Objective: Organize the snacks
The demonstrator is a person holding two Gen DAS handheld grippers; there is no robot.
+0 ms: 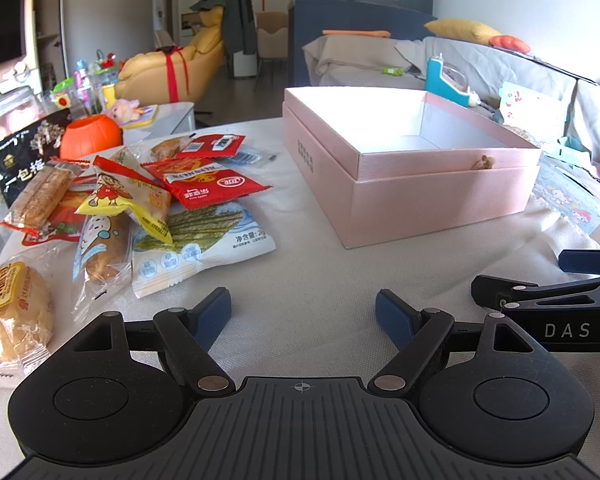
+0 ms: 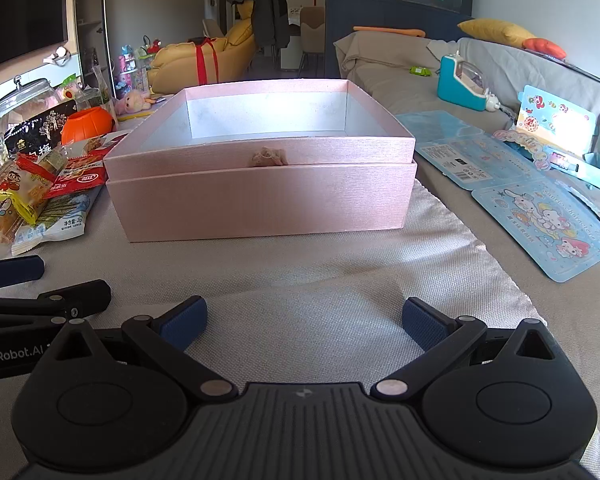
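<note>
Two hand-held grippers rest low over a pale cloth [image 2: 300, 280] beside a heap of snacks. In the left wrist view, the left gripper [image 1: 303, 314] fills the bottom of the frame, its blue pads [image 1: 214, 314] spread wide with nothing between them. The right gripper [image 2: 304, 322], at the bottom of its own view, is likewise spread wide and holds nothing.

A pink box [image 2: 260, 184] stands open at the centre of the right view and at centre right of the left view, its pale inside bare, a small knot on its near wall.

The snack pile [image 1: 140, 204] lies at the left of the left view, apart from the box: a red sachet [image 1: 206, 184], a yellow packet [image 1: 128, 200] lying over a seaweed pack [image 1: 204, 240], a wrapped bun [image 1: 14, 316] at lower left, a black bag [image 1: 24, 156] at the back. An orange pot [image 1: 90, 136] sits behind the pile.

In the right view, blue cartoon cards [image 2: 540, 216] lie to the right of the box.
</note>
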